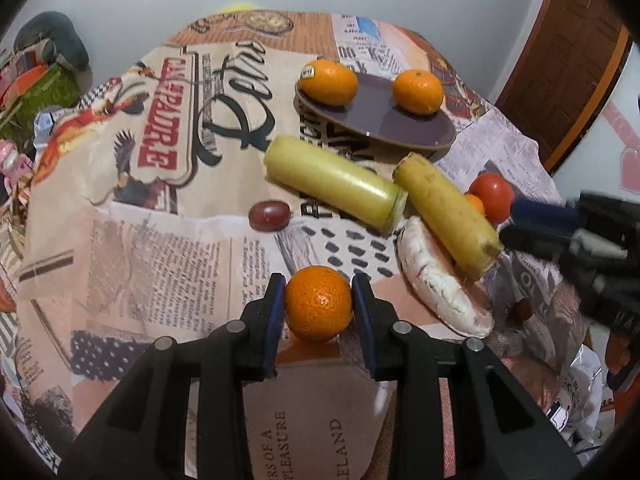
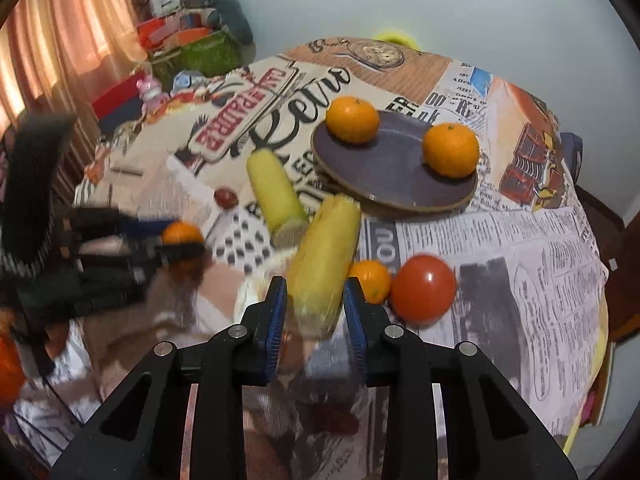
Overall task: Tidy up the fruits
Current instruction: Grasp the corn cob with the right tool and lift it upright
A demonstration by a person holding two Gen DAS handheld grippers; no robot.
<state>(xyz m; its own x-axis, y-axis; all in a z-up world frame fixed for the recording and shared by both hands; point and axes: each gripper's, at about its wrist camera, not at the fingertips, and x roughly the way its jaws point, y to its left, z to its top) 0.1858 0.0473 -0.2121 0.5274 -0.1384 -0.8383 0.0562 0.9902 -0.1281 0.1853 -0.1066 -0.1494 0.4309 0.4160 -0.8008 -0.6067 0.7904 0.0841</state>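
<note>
My left gripper (image 1: 319, 300) is shut on a mandarin (image 1: 319, 303), held just above the printed tablecloth. My right gripper (image 2: 316, 304) is shut on the near end of a yellow banana-like piece (image 2: 326, 256), which tilts up off the cloth. In the right wrist view the left gripper (image 2: 176, 238) shows blurred at the left with its mandarin (image 2: 182, 233). Farther back, a dark round plate (image 1: 384, 120) carries two mandarins (image 1: 328, 82) (image 1: 418, 91). A second yellow piece (image 1: 336, 182) lies in front of the plate.
A tomato (image 2: 423, 288) and a small orange (image 2: 370, 280) sit right of the held yellow piece. A red grape (image 1: 269, 216) lies left of the second piece, and a white puffy item (image 1: 436, 280) lies under the held one. Clutter (image 2: 192, 48) is stacked beyond the table's far left.
</note>
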